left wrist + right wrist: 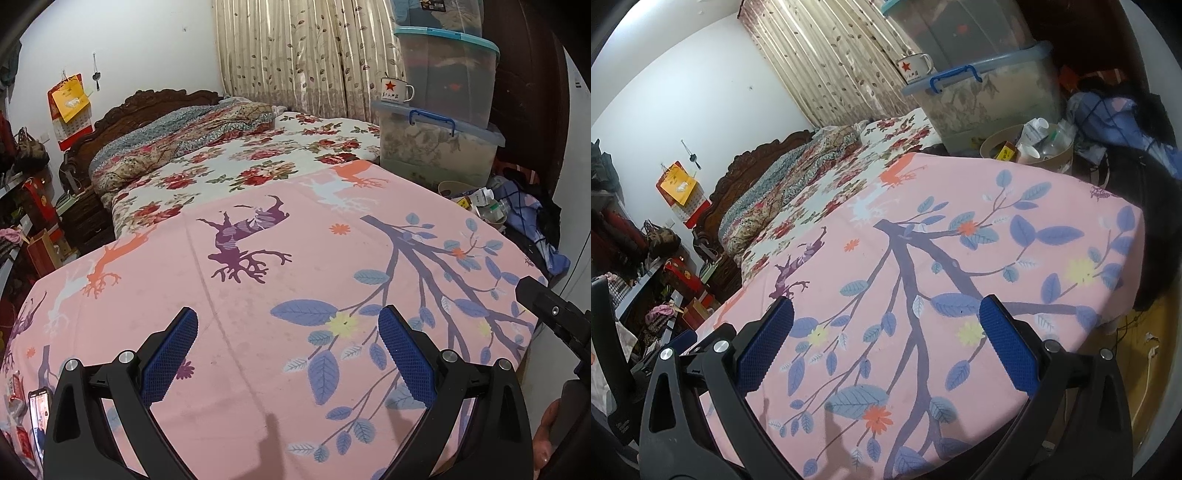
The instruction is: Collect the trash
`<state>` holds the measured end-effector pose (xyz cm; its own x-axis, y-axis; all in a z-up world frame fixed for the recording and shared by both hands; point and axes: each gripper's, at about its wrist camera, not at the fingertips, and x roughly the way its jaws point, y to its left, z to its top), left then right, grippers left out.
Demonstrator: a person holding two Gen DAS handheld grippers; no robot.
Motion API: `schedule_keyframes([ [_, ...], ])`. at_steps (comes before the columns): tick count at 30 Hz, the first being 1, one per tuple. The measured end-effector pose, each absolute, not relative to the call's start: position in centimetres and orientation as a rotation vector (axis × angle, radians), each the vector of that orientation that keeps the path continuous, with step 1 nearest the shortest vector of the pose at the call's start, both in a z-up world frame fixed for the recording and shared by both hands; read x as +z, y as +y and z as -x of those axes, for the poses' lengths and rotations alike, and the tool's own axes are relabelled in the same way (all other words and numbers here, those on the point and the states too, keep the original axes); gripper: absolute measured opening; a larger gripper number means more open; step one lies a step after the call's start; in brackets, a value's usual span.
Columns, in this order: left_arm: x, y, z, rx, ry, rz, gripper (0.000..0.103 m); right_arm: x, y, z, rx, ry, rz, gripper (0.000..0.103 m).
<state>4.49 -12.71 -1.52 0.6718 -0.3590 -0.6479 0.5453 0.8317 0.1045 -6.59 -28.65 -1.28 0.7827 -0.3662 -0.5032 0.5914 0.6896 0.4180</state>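
Step in hand: the task appears complete or between pickups. The left gripper (288,350) and right gripper (886,343) hover over the pink sheet (295,258), jaws wide, holding nothing. No trash lies on the sheet. One bin (1049,157) (several bottles and boxes inside) stands off its far right corner, beside two stacked storage boxes (439,147). Next move: locate remaining trash.

pink sheet (258,314), enamel mug (397,89), curtain (295,55)
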Motion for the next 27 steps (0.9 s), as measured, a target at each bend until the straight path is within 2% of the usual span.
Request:
schedule_keyframes([
  [27, 1.3, -11.0, -2.8, -0.454, 0.524, -0.231, 0.094, 0.4, -27.2, 7.7, -0.565, 0.322, -0.518, 0.1],
])
